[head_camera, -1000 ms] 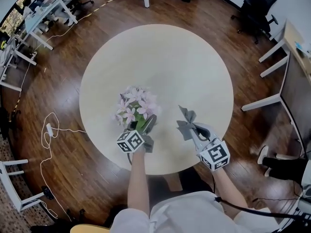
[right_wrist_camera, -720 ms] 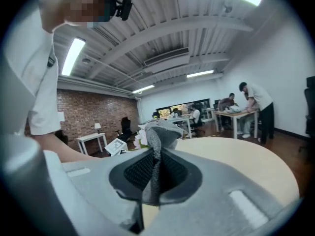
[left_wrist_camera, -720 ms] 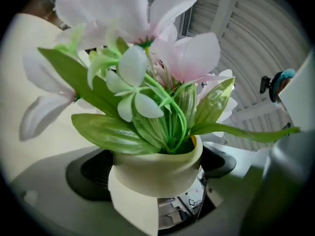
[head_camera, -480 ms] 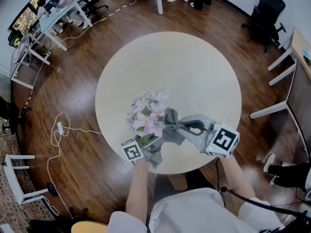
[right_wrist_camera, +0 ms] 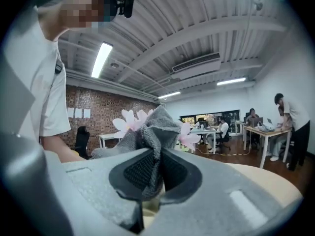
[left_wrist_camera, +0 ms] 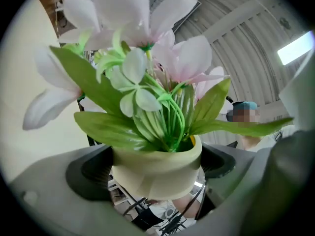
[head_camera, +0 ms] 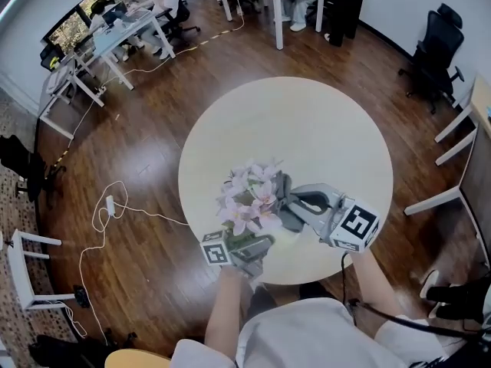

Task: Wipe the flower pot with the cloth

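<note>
Head view, and the flower pot [left_wrist_camera: 156,173] is seen clamped by its wall in the left gripper [head_camera: 248,247], jaws spread wide around it. A round table [head_camera: 322,121] lies below the pot, which is judged to be held clear of it. Pink blossoms [head_camera: 249,198] are tipped away from the person, so the pot's axis looks tilted. A grey cloth [right_wrist_camera: 150,132] is pinched tight in the right gripper [head_camera: 286,205], just right of the pot at blossom level. The pot's wall is judged to sit lower and leftward of the cloth, nearer the person.

Round pale table [head_camera: 307,129] on dark wood floor [head_camera: 138,167].
</note>
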